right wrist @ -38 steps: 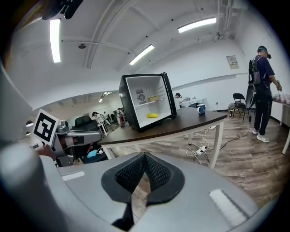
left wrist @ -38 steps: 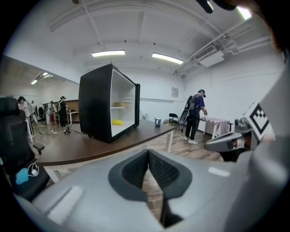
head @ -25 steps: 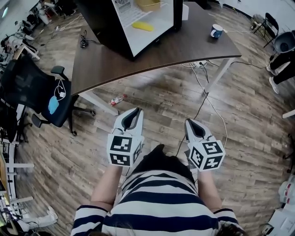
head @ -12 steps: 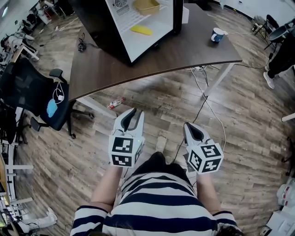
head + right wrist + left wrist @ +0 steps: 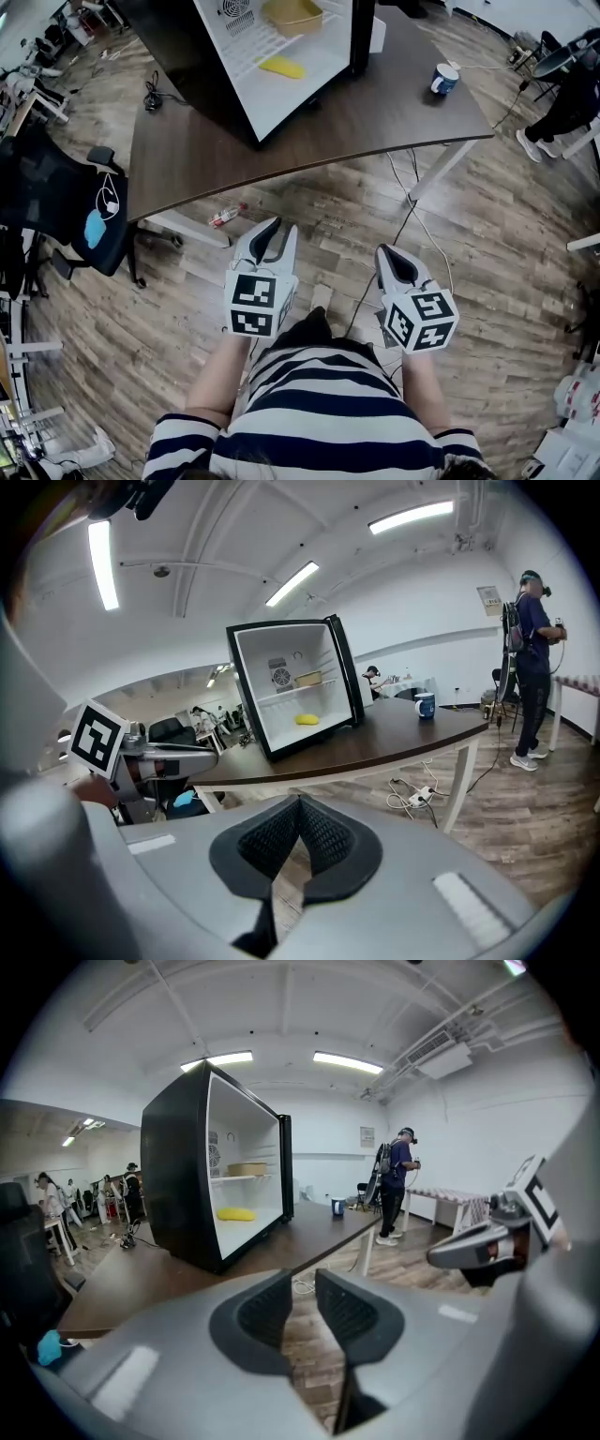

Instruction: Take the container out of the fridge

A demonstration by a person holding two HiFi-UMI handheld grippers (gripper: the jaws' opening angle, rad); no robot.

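Holding both tools low at the waist, in front of a striped shirt [image 5: 328, 412]. The left gripper [image 5: 303, 1274] is sitting w/ jaws a slit apart. Only floor is showing thru the gap, nothing in it. The right gripper [image 5: 300, 801] is sitting w/ pad tips touching, closed on nothing. Both are pointing fwd toward the desk [image 5: 319, 127], well apart from it.

Wood floor [image 5: 309, 211] is lying between person and desk. A small bottle [image 5: 225, 217] and some cables [image 5: 412, 202] are lying on it near the desk legs. An office chair [image 5: 56, 202] is standing off to the left w/ a blue mask-like item hanging on it.

The desk is carrying the fridge [image 5: 183, 56]: black shell, white inside, front open, interior in plain view. The container [image 5: 292, 13], a tan tub, is sitting on the upper wire shelf. A yellow item [image 5: 283, 67] is lying on the fridge bottom below it. A blue/white cup [image 5: 443, 79] is standing on the desk right of the fridge, apart from it. Farther back another person [image 5: 532, 658] is standing by the wall.

Progress, my read: nothing done yet. The container is sitting untouched in the fridge, neither tool near it. Remaining: walk up, reach in over the shelf, clamp the tub, pull it out. Front is already open, so prob no door step.

Text: only b/w square patterns are showing on the marker cubes [image 5: 255, 305], no letters. Cup print, the round sticker or vent [image 5: 281, 676] on the fridge back wall and the wall notice [image 5: 487, 599] are all too small to read. No brand visible.
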